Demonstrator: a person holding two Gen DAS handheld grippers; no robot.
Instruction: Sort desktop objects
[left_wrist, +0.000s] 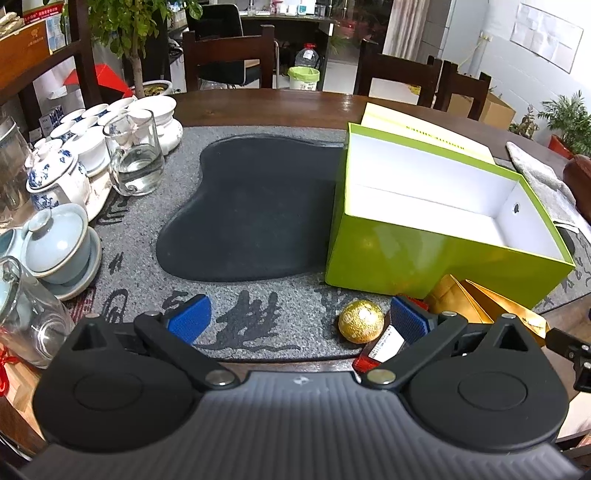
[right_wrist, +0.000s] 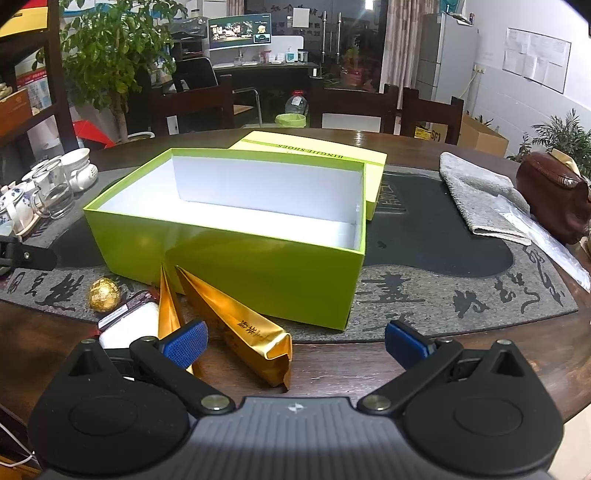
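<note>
Gold foil: the items I must sort are mostly gold-wrapped and lie on the near table edge, in front of the green box (right_wrist: 236, 236).
Box: lid off, white inside, nothing visible in it; lid (right_wrist: 314, 151) lies behind it, far side.
Left gripper (left_wrist: 297, 319): jaws wide, holding nothing, low over the grey mat (left_wrist: 258, 317).
Right gripper (right_wrist: 295, 341): jaws wide, nothing held; gold pouch (right_wrist: 240, 328) sits just ahead between the fingers.
Gold ball (left_wrist: 361, 321): near my left gripper's right finger. I judge it light, round, likely to roll; foil may dent. Grip across the middle, gently.
Gold pouch: I judge it light, crinkly, slippery; take the flat body near the folded end. A second gold pouch (right_wrist: 168, 314) lies left of it, partly behind my right gripper's left finger.
Red and white packet (left_wrist: 382, 347): partly hidden under the left gripper; label unreadable.
Fragile, left: teaware (left_wrist: 59, 177) and glass pitcher (left_wrist: 135, 158).
Cut off: box floor nearest me is hidden by its front wall.
</note>
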